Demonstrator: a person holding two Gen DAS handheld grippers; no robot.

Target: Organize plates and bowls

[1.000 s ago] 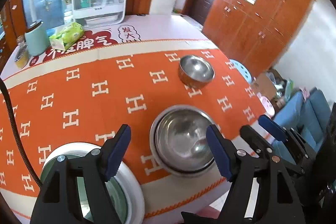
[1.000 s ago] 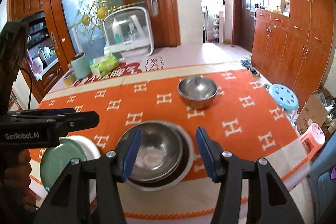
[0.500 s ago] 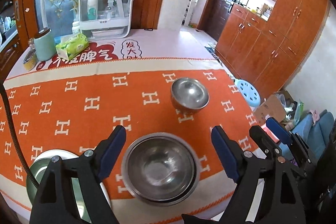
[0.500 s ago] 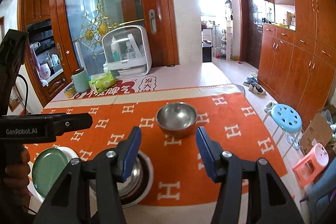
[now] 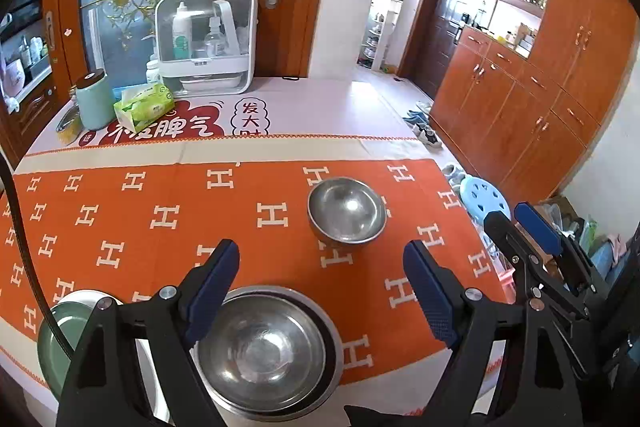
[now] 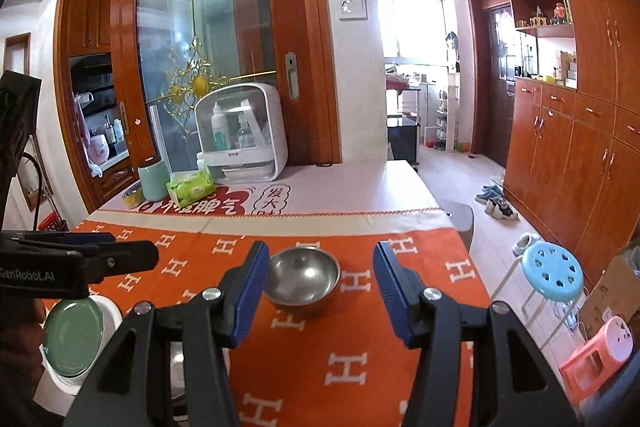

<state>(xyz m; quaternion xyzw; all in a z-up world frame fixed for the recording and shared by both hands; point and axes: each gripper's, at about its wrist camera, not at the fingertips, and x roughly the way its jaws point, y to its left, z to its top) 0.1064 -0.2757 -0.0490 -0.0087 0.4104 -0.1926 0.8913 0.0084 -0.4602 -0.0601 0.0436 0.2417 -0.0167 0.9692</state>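
Note:
A small steel bowl (image 5: 346, 213) (image 6: 302, 281) stands alone on the orange cloth (image 5: 160, 211). Near the front edge sit two larger steel bowls (image 5: 264, 351), one nested in the other. My left gripper (image 5: 322, 279) hovers above and just behind them, open and empty. Left of it a green plate (image 5: 50, 337) (image 6: 74, 337) lies on a white plate (image 6: 110, 313). My right gripper (image 6: 320, 279) is open and empty, short of the small bowl, which shows between its fingers. Each gripper appears in the other's view: right gripper (image 5: 536, 231), left gripper (image 6: 80, 259).
At the table's far end stand a white storage box (image 5: 206, 39) holding bottles, a green tissue pack (image 5: 144, 107), a mint canister (image 5: 94, 101) and a tin. Off the table's right side are a blue stool (image 6: 554, 273), a pink stool (image 6: 600, 351) and wooden cabinets.
Both views have drawn back and tilted up: the nested bowls slid toward the bottom of the frames. My left jaws have spread wider. The small bowl stays put.

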